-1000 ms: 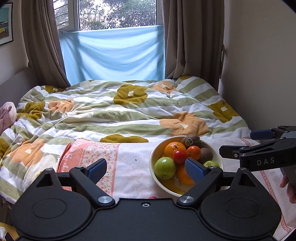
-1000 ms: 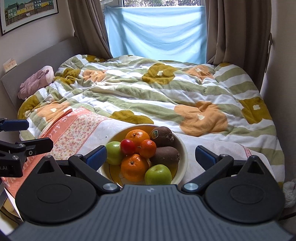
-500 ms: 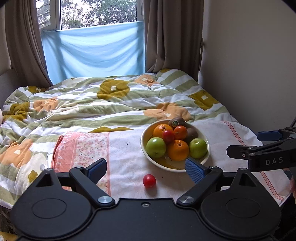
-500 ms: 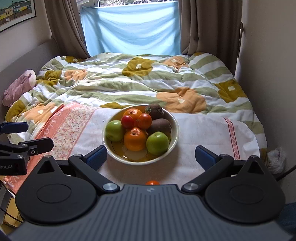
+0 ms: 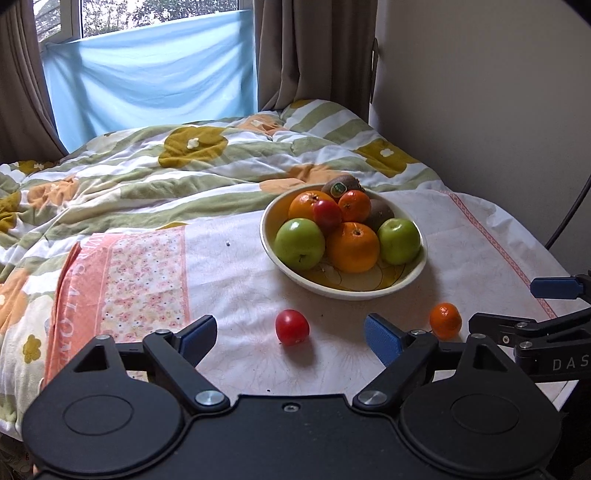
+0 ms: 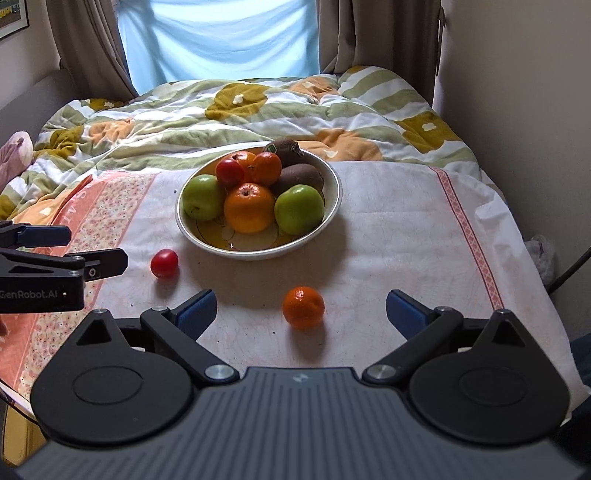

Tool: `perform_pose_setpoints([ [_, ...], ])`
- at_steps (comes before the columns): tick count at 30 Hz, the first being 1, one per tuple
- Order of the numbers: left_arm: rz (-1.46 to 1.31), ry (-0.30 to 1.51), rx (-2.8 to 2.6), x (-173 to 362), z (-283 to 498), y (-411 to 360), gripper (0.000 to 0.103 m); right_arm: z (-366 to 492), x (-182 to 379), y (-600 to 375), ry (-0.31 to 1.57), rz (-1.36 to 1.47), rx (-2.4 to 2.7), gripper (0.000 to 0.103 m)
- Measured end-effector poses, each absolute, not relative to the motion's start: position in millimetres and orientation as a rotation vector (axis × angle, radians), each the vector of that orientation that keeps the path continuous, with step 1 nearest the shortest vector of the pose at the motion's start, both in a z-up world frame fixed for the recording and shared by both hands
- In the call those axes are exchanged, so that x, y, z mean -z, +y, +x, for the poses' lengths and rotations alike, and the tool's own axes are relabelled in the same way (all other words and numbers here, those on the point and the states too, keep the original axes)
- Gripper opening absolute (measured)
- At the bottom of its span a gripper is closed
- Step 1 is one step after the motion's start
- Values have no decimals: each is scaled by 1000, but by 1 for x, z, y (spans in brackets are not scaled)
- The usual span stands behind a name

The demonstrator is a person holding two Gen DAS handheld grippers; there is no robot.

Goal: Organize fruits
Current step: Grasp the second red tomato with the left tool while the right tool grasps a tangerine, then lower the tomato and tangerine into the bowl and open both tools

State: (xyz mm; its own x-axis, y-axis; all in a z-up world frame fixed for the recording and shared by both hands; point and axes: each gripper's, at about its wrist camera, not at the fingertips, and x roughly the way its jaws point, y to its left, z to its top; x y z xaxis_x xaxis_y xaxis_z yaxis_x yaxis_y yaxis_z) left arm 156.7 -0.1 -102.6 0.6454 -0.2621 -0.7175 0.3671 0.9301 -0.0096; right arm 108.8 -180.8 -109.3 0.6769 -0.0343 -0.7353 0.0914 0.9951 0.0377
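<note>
left gripper (image 5: 290, 338) closing, empty, red tomato (image 5: 292, 327) between its pads; right gripper (image 6: 300, 312) spread around mandarin (image 6: 303, 307).

L tool (image 5: 290, 338) closing, tomato (image 5: 292, 327) btwn pads, untouched.

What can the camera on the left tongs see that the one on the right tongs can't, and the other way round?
Only the left view shows the window glass with trees outside. Only the right view shows a picture frame, a pink bundle on the bed and a crumpled bag by the wall. Both show the fruit bowl, the loose tomato, the loose mandarin and the blue sheet.
</note>
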Motion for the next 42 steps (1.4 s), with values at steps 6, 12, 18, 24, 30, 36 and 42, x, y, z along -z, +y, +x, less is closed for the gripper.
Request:
perform_pose_setpoints([
  [6,174,842,377,138,181,-13,74,120,141,-184,854,98,110,102],
  [12,201,869,371,165,197,-19,60,132,165,-187,871,114,123,94],
  [18,219,864,369,176,203,-24,46,137,175,-188,874,122,120,86],
  [24,234,857,374,175,204,-27,34,139,177,-188,880,116,114,79],
  [30,229,864,371,172,198,-24,33,140,175,-189,876,115,114,77],
  [36,211,856,359,165,186,-20,33,146,176,-190,874,121,108,70],
  [42,184,857,350,160,182,-15,33,148,176,-189,874,121,107,67],
])
